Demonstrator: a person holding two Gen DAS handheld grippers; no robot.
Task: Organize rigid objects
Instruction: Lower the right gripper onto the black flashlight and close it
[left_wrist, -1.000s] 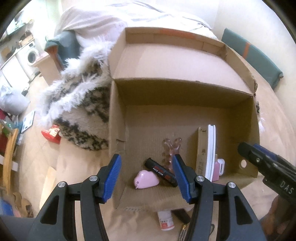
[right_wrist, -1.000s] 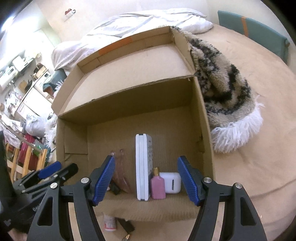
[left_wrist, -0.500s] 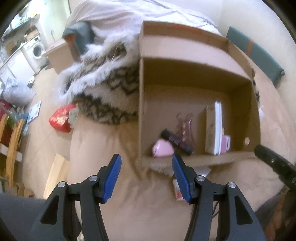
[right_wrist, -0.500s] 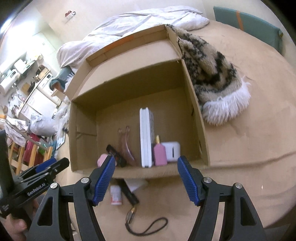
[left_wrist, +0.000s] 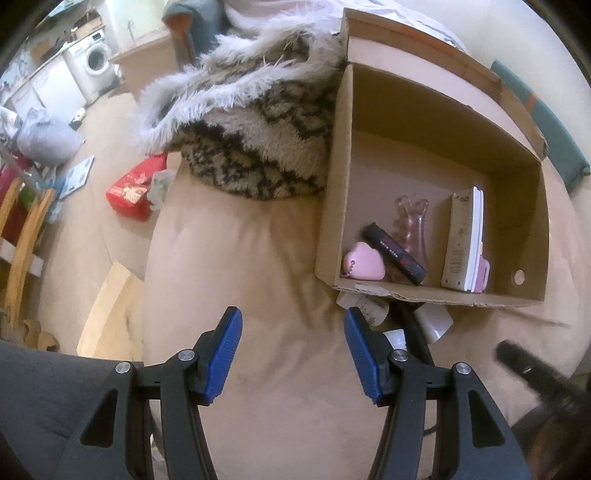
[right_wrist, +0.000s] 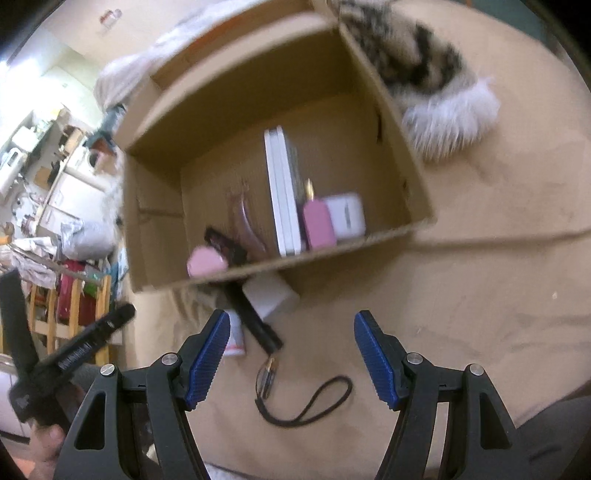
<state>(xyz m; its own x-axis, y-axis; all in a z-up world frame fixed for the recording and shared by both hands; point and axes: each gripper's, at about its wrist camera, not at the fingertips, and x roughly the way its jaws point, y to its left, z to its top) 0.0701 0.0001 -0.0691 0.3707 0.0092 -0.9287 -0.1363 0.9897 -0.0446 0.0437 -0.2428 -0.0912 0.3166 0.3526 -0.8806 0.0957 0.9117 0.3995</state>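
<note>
A tan bedcover spreads under both tongs. Ahead of them sits an open cardboard box, to the upper right of the left gripper and straight beyond the right gripper. A furry patterned blanket lies against the box's far-left side. Inside, along the near wall, stand a white flat case, a pink bottle, a black tube and a pink heart-shaped case. Outside the box, just ahead of the right gripper, lie a black stick, a white block (blurred) and a looped black cord. Both pairs of jaws stand apart, with nothing between them.
</note>
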